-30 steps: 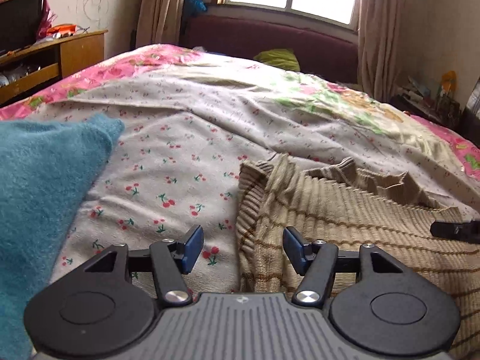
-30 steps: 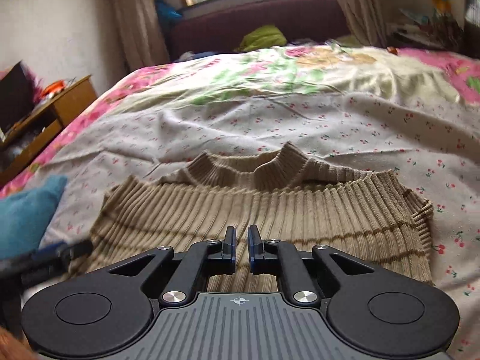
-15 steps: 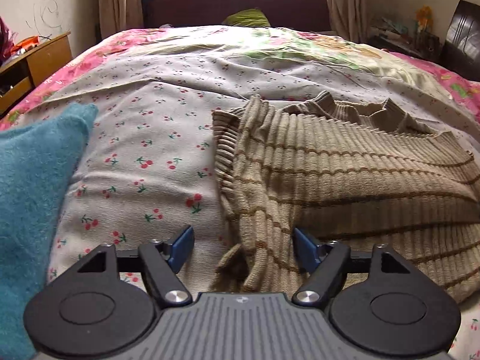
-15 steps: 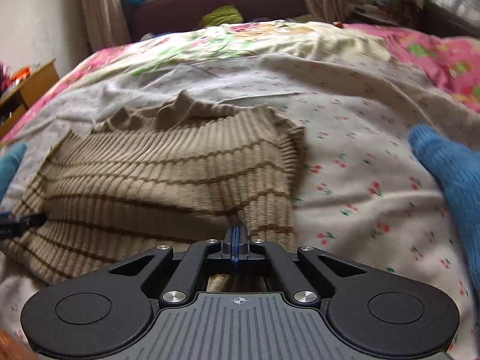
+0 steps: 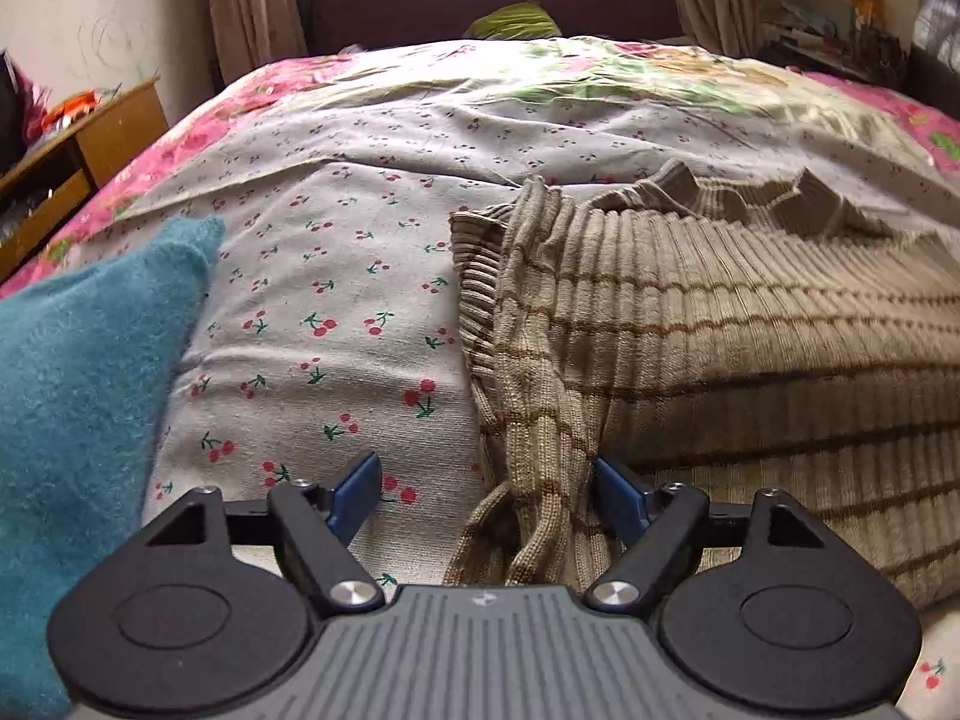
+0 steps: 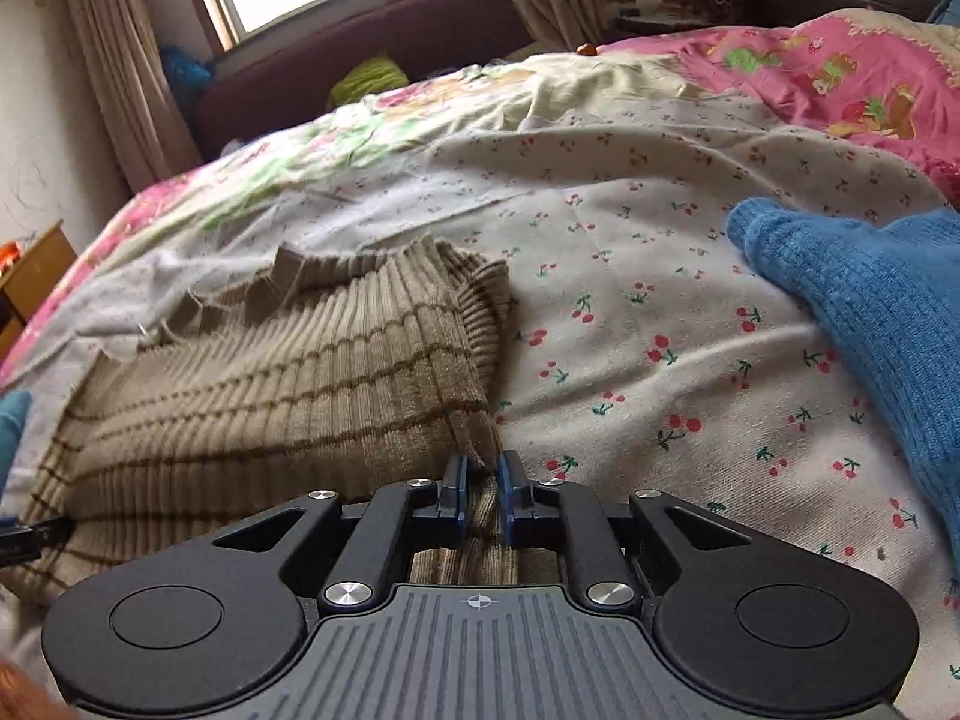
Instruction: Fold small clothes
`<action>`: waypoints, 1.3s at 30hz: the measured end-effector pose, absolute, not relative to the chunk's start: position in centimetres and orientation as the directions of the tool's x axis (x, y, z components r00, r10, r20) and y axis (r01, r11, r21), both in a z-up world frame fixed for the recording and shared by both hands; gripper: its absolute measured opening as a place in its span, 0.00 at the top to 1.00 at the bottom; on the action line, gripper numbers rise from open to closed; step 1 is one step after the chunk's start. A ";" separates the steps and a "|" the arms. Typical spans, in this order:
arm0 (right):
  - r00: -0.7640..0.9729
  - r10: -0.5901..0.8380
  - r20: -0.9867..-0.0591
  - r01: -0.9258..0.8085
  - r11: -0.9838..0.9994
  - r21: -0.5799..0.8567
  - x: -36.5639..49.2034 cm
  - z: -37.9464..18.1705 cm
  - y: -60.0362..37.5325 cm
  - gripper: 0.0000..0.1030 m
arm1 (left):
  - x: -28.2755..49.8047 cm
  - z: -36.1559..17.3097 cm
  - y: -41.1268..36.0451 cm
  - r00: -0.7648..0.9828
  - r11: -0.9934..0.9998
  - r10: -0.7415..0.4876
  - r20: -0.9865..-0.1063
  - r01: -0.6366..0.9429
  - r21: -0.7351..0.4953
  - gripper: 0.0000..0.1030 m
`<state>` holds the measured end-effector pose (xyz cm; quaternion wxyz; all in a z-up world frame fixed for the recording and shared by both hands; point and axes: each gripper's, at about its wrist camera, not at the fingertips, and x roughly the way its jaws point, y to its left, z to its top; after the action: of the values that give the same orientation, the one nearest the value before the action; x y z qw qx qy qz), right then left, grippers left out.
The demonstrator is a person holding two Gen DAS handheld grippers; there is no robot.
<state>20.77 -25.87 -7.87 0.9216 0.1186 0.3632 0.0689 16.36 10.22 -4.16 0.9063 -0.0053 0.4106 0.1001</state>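
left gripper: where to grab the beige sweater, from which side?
Take the bunched left edge of the sweater, coming in low from the near side. That ridge stands up off the sheet between the open left gripper; the flat body gives no pinch. The right gripper pinches the opposite edge.

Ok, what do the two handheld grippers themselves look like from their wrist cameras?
Both look alike. The left gripper and right gripper have black linkage arms with silver pivot screws, blue pads on the fingertips, two round black discs at the sides, and a grey ribbed centre plate bearing a small crosshair mark. No cables or sleeves show.
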 end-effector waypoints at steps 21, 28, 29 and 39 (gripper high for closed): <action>0.769 0.279 -0.575 -0.022 0.911 0.412 19.2 -10.2 -28.2 0.84 | 14.9 -3.2 13.0 0.598 0.965 0.177 -0.781 -0.263 0.017 0.12; 0.766 0.294 -0.571 -0.021 0.900 0.435 19.2 -10.4 -28.4 0.84 | 13.8 -1.7 13.2 0.622 0.970 0.136 -0.771 -0.242 -0.024 0.12; 0.767 0.295 -0.570 -0.021 0.899 0.437 19.1 -10.3 -28.5 0.84 | 13.6 -1.6 13.2 0.615 0.969 0.155 -0.773 -0.245 -0.001 0.12; 0.776 0.275 -0.567 -0.005 0.903 0.430 14.7 -8.2 -29.7 0.83 | 12.2 -2.5 13.2 0.584 0.957 0.254 -0.771 -0.264 0.116 0.12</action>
<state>14.72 -29.72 -8.19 0.9194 0.2071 0.3256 0.0760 12.24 13.22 -2.45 0.8898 -0.0058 0.4323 0.1457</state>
